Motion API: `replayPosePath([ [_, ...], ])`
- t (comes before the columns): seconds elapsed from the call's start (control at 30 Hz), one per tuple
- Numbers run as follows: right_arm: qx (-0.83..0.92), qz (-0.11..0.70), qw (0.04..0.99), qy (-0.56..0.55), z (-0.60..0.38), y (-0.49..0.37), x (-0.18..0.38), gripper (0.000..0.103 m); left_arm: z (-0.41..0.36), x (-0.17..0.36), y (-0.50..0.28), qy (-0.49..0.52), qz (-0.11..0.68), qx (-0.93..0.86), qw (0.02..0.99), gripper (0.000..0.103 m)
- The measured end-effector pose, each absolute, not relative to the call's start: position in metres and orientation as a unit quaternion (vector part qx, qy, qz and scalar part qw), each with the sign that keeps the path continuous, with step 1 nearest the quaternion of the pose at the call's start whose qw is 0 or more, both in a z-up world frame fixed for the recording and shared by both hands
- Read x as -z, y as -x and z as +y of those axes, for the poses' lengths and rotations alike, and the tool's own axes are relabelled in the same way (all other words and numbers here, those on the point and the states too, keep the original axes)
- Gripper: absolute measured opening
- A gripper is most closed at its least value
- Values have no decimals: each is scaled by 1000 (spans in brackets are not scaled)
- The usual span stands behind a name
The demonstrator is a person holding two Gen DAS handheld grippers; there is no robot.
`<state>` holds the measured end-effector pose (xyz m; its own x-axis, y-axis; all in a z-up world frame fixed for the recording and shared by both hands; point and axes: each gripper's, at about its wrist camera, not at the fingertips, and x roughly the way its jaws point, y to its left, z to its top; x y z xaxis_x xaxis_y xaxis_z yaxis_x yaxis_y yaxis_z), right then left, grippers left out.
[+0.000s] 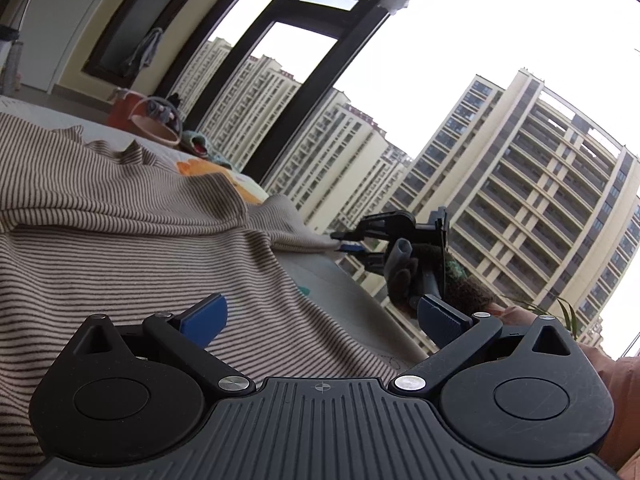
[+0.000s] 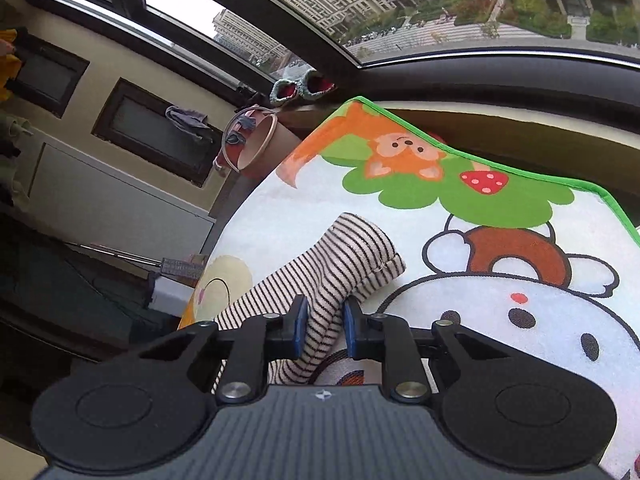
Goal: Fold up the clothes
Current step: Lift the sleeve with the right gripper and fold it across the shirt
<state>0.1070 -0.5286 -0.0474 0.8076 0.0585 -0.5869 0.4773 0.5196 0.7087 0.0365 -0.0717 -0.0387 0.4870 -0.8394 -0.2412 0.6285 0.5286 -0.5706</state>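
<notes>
Right tongs (image 2: 324,330) clamped on a bunched striped sleeve (image 2: 344,264), blue pads (image 2: 301,328) pinching the fabric from both sides, cuff end lying just ahead of the tips on the cartoon play mat (image 2: 500,320). Seen from the left wrist view too: right tongs (image 1: 340,242) nipping the far edge of the striped top (image 1: 120,220), cloth drawn taut toward them. Left tongs (image 1: 320,320) spread wide, holding nothing, body of the top spread beneath and ahead, off to their left side, mat (image 1: 352,300) bare under the right-hand pad (image 1: 440,320).

Soft, light knit by the look of it, ribbed, likely stretchy and floppy rather than slippery; bound to sag and drag wherever unsupported. Nothing fragile here. Best hold for the free tongs, as a guess: a doubled edge or seam, hem or shoulder, close ahead of the open jaws, where layers bunch thick enough to pinch firmly. Single thin layer probably prone to slipping out.

Pink basket (image 2: 256,144) and knitted slippers (image 2: 300,88) well beyond the tips, by the window (image 2: 360,20).
</notes>
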Motion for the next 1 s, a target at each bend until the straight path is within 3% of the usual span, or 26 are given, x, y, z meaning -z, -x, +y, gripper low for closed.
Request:
replayPosePath([
  [0.17, 93, 260, 890, -363, -498, -110, -24, 10, -70, 37, -32, 204, 246, 442, 838, 103],
  [0.53, -66, 197, 951, -229, -364, -123, -170, 9, -73, 31, -15, 181, 211, 499, 821, 103],
  [0.73, -146, 208, 957, -144, -266, -139, -201, 8, -74, 35, -20, 187, 227, 480, 826, 103],
  [1.0, -205, 280, 936, -66, -171, -154, -194, 8, -75, 36, -19, 189, 231, 469, 831, 103],
])
